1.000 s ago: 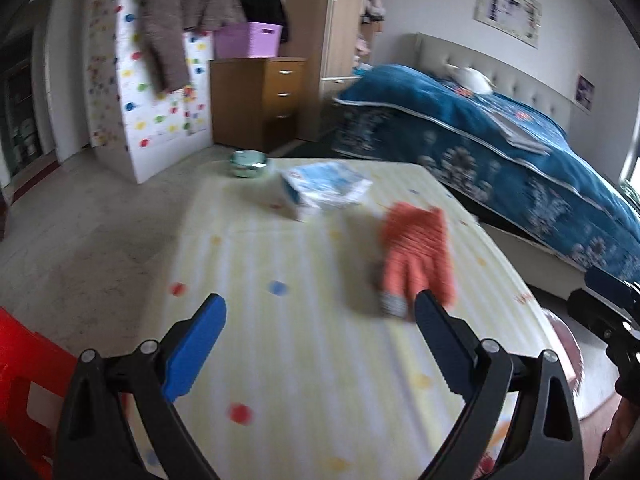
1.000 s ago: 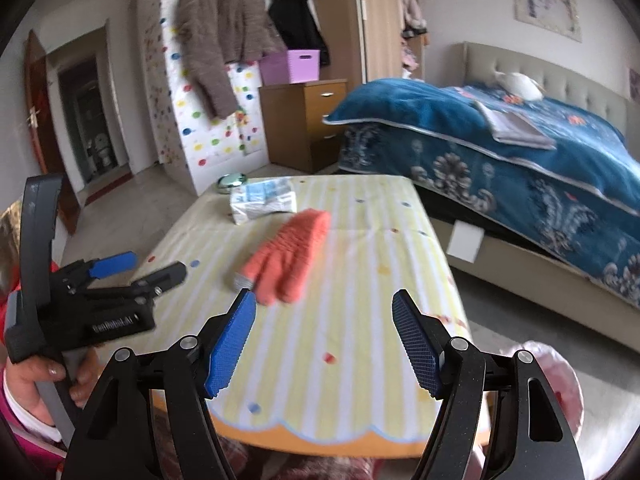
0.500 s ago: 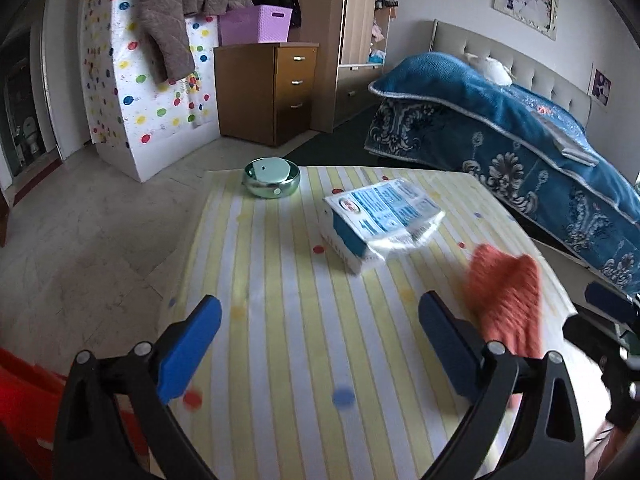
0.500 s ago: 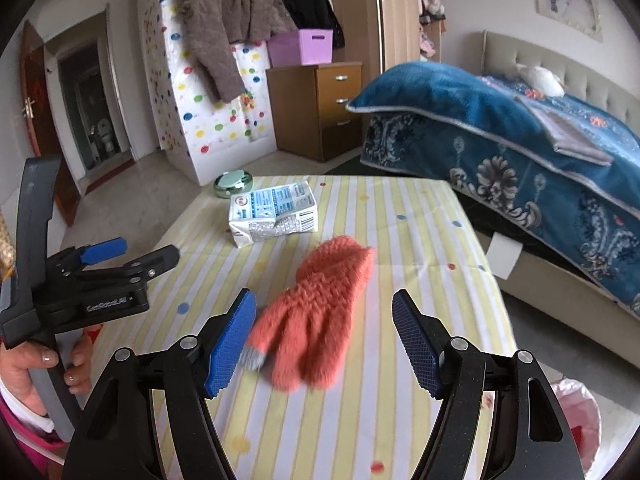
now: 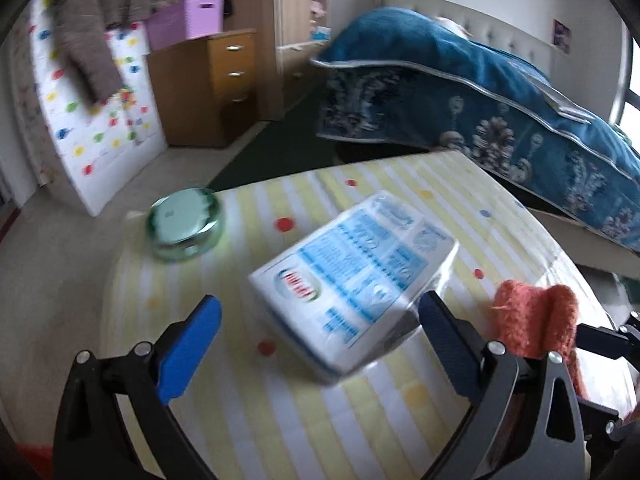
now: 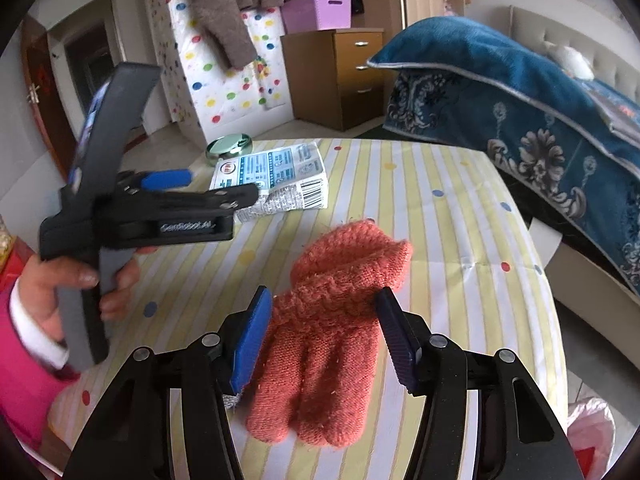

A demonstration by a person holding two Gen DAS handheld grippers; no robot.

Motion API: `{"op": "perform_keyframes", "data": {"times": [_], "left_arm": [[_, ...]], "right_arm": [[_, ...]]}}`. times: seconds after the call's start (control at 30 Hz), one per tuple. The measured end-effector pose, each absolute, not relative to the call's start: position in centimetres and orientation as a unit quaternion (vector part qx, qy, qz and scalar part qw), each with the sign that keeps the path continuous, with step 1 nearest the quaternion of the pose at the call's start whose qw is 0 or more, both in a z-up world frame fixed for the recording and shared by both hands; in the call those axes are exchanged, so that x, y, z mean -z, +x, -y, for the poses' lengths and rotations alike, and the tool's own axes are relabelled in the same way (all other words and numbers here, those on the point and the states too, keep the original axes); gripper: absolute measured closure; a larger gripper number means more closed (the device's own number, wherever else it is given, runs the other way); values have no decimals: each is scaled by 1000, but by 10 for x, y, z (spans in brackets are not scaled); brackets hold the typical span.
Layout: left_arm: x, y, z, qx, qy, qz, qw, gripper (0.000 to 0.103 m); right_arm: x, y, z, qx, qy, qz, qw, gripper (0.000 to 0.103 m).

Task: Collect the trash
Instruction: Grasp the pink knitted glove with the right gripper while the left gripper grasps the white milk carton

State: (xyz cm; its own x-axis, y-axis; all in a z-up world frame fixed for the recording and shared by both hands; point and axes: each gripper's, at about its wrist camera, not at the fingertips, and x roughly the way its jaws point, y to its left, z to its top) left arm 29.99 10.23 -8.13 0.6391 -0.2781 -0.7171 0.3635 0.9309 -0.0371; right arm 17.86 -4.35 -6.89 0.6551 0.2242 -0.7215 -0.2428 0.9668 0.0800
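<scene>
A flattened white and blue milk carton [image 5: 356, 280] lies on the yellow striped table [image 5: 360, 420], just ahead of and between the fingers of my open left gripper [image 5: 316, 344]. It also shows in the right wrist view [image 6: 276, 180], with the left gripper [image 6: 200, 192] reaching it from the left. An orange knitted glove [image 6: 340, 320] lies flat on the table. My right gripper [image 6: 324, 332] is open and straddles the glove's middle, pads apart on either side. The glove's cuff [image 5: 536, 316] shows at the right of the left wrist view.
A round green glass dish [image 5: 186, 228] stands at the table's far left corner. A bed with a blue cover [image 6: 520, 92] runs along the right. A wooden drawer unit [image 6: 340, 76] and a dotted panel [image 6: 224, 80] stand behind. A pink bag [image 6: 592, 436] sits low right.
Both grippers moved forward over the table. The left one closed in on the carton, which now fills its view. The right one came down around the glove.
</scene>
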Motion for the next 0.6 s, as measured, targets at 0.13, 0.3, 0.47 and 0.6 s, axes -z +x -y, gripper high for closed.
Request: {"op": "perform_keyframes", "data": {"times": [0.13, 0.3, 0.47, 0.6], "left_arm": [[83, 299, -90, 210, 60, -389, 895, 7], [84, 268, -66, 257, 85, -393, 879, 21], [81, 248, -47, 207, 136, -366, 897, 7], [75, 254, -53, 186, 119, -359, 907, 7]], "right_arm": [[74, 183, 47, -134, -7, -396, 909, 48], [72, 174, 57, -125, 13, -390, 912, 56], [71, 166, 62, -111, 25, -391, 913, 58], [77, 172, 67, -114, 45, -402, 907, 58]]}}
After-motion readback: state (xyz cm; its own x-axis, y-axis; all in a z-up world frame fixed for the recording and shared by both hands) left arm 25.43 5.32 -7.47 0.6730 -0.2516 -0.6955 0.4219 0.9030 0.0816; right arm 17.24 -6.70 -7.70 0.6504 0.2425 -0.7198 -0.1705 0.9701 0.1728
